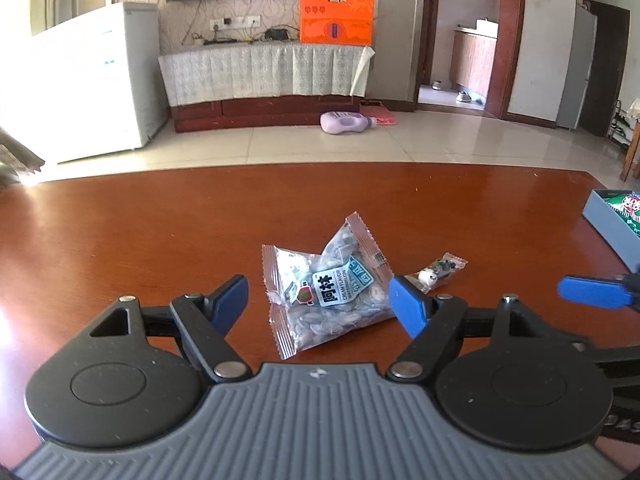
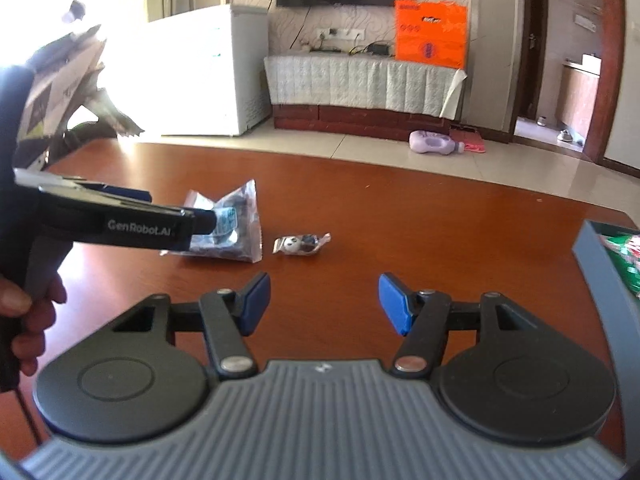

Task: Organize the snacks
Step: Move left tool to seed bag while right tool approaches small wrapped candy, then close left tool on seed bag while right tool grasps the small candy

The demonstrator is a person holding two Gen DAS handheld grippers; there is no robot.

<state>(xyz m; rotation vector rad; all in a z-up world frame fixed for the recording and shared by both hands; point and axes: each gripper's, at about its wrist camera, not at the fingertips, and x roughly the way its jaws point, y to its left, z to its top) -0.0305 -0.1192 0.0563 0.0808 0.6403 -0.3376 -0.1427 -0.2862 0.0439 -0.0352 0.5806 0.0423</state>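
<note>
A clear bag of melon seeds (image 1: 328,292) with a blue-and-white label lies on the brown table, between the fingers of my open left gripper (image 1: 320,304). It also shows in the right wrist view (image 2: 234,224), partly behind the left gripper body. A small wrapped candy (image 1: 436,272) lies just to its right and shows in the right wrist view (image 2: 300,243) too. My right gripper (image 2: 323,304) is open and empty, hovering over the table short of the candy. A grey box (image 1: 608,224) holding a green snack pack sits at the table's right edge (image 2: 600,264).
The wooden table (image 1: 160,232) ends at a far edge, with tiled floor beyond. A white freezer (image 1: 92,80), a draped TV bench (image 1: 264,70), an orange box (image 1: 338,12) and a purple bottle (image 1: 346,123) on the floor stand behind. A crumpled bag (image 2: 68,80) is at far left.
</note>
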